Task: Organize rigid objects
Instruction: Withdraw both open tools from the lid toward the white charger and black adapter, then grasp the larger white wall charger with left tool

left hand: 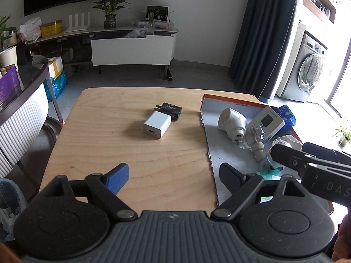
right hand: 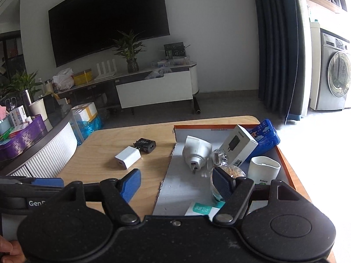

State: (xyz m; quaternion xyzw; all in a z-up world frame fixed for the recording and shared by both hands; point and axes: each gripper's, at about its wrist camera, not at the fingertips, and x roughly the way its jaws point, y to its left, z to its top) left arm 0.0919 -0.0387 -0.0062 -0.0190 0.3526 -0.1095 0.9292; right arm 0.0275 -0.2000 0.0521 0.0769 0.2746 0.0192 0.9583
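While both grippers hang above the near edge of a pale wooden table (left hand: 105, 131), two phone chargers lie loose near its middle, well short of either tool. The white charger (left hand: 156, 125) is a small rounded block lying flat, its USB port facing the camera; the black charger (left hand: 170, 110) lies just behind it, touching or nearly so, with its metal prongs pointing left. To the right sits a shallow cardboard tray (left hand: 219, 153) with orange edges, already holding a white plug adapter (left hand: 231, 120), a boxed charger (left hand: 266, 121), a white cup (right hand: 264, 167) and other small items.

The left gripper (left hand: 173, 175) has its jaws spread wide with only bare table between them. The right gripper (right hand: 178, 182) is likewise wide apart and grips nothing, hovering over the tray's near-left edge.

Both chargers look light, hard and smooth-sided, so they would probably slip if pinched at a corner. Taking the white one across its two flat, broad faces looks surest; the black one is best held by its body, clear of the prongs.
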